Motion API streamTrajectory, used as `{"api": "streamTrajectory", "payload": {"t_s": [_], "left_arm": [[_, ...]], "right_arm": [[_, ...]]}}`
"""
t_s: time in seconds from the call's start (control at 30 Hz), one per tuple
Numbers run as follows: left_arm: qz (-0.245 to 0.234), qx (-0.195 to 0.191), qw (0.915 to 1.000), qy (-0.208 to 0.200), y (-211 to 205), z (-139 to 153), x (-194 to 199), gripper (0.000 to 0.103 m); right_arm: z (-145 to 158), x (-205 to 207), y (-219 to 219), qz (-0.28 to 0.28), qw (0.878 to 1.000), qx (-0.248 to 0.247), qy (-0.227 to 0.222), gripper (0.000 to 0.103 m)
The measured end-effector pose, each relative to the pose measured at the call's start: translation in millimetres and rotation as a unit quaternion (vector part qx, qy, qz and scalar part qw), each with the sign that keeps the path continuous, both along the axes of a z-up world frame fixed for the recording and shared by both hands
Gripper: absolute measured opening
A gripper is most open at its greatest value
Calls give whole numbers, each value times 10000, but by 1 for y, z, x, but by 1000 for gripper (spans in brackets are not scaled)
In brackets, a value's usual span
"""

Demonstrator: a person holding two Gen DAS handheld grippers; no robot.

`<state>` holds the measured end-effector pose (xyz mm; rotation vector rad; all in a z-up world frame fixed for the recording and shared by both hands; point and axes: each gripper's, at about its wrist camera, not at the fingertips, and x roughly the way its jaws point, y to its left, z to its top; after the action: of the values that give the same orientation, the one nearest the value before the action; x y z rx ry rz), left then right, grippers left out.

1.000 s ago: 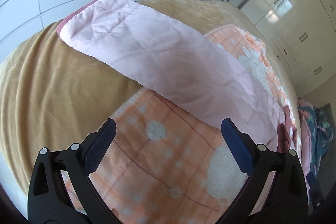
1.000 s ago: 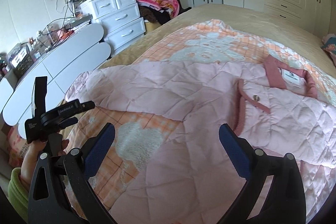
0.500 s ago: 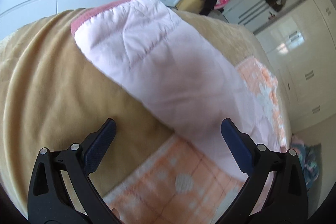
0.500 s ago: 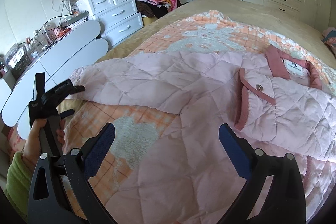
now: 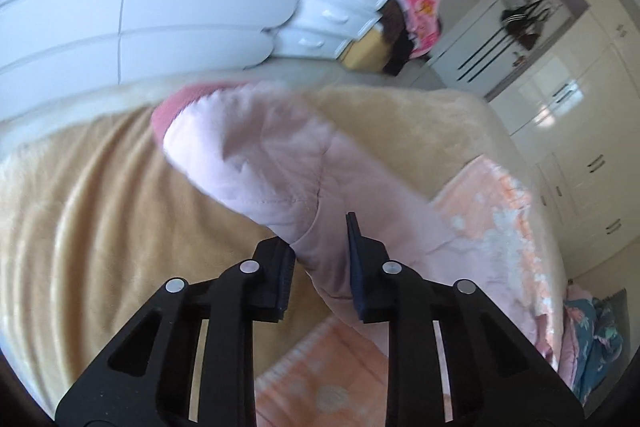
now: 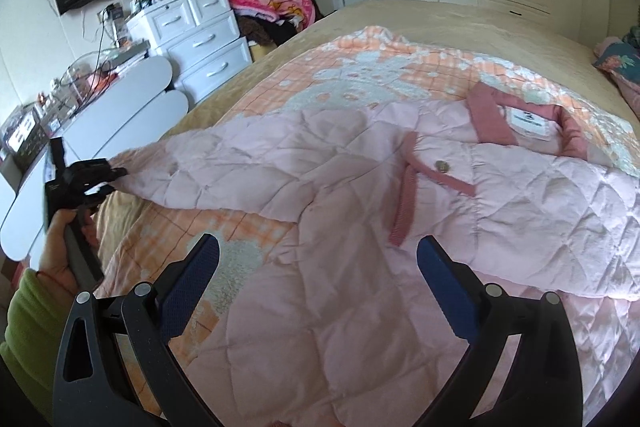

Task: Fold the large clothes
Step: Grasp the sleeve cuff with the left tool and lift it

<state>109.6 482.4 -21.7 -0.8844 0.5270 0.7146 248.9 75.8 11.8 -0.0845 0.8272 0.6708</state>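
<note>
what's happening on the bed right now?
A person is folding a pink quilted jacket spread over an orange patterned blanket on the bed. The left tool is closing on the jacket's sleeve, with fabric bunched between its jaws near the cuff end. The right tool hangs open above the jacket's body, holding nothing. No fold is visible yet.
</note>
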Motion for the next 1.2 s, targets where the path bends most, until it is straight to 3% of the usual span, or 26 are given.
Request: {"api": "streamTrajectory", "payload": {"t_s": [0.23, 0.47, 0.87, 1.2], "left_arm": [[-226, 838, 9958, -280, -33, 71, 3, 12], [-489, 1231, 9899, -503, -69, 119, 6, 12], [-940, 1912, 9751, -615, -134, 178, 19, 12], [-1247, 2156, 9662, -669, -182, 202, 36, 12]], "right_arm": [[17, -8, -26, -131, 9998, 115, -112, 99], [35, -15, -55, -315, 9988, 314, -209, 99], [66, -32, -119, -627, 9950, 661, -413, 99], [82, -42, -173, -950, 9912, 735, -550, 99]]}}
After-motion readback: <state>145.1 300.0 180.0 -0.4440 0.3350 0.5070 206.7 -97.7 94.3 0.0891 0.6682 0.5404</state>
